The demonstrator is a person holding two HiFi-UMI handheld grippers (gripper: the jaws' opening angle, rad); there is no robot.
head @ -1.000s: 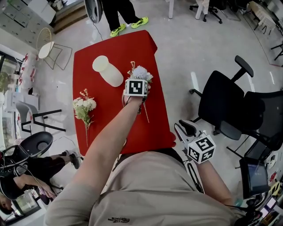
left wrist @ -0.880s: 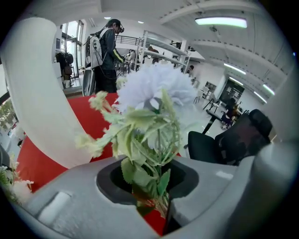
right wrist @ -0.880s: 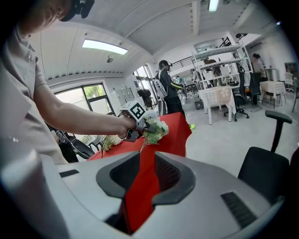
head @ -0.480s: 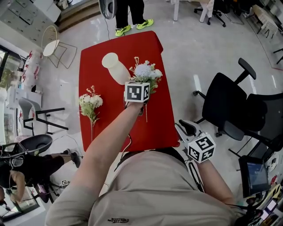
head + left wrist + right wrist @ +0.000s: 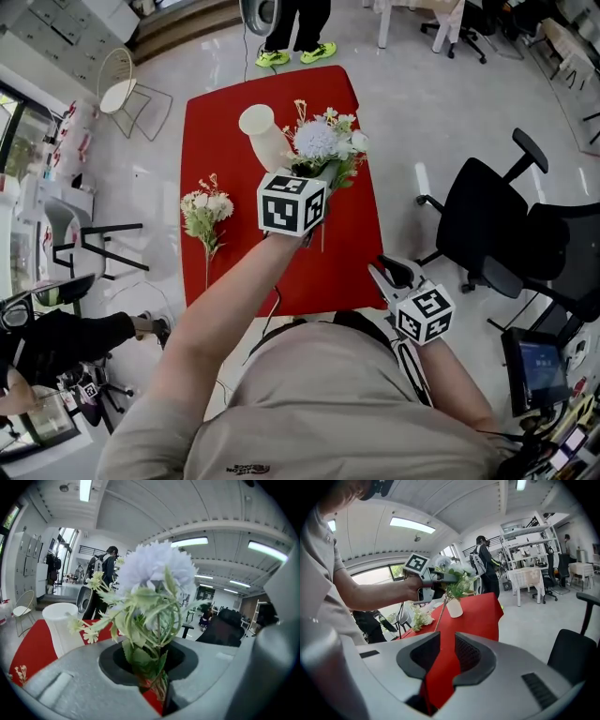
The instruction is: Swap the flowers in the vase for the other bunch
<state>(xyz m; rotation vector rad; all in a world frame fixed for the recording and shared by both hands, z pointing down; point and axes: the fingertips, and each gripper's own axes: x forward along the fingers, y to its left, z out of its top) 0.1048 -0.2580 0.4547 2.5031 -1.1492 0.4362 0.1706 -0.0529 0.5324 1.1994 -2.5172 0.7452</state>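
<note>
Stems of the lifted bunch (image 5: 323,141) sit pinched between the jaws of the left tool (image 5: 158,686), which have just been closing on them. The bunch is topped by one large, pale lilac-white pompom bloom. Small cream daisy-like flowers on thin stalks surround it, with soft green leaves below. Its thin stems hang down beneath the tool. The left tool holds the bunch in the air over the right half of the red worktop (image 5: 347,244), just beside the vase (image 5: 264,136).

The vase is a plain cream-white vessel with a wide round mouth. It stands upright on the worktop, towards the far edge and about midway between the left and right edges.

The second bunch (image 5: 208,208) lies flat near the worktop's left edge. It has a cluster of cream-white blooms and green leaves, and its long stem points to the near edge.

The right tool (image 5: 443,654) has its jaws apart with nothing between them. It is off the worktop, just outside the near right corner.
</note>
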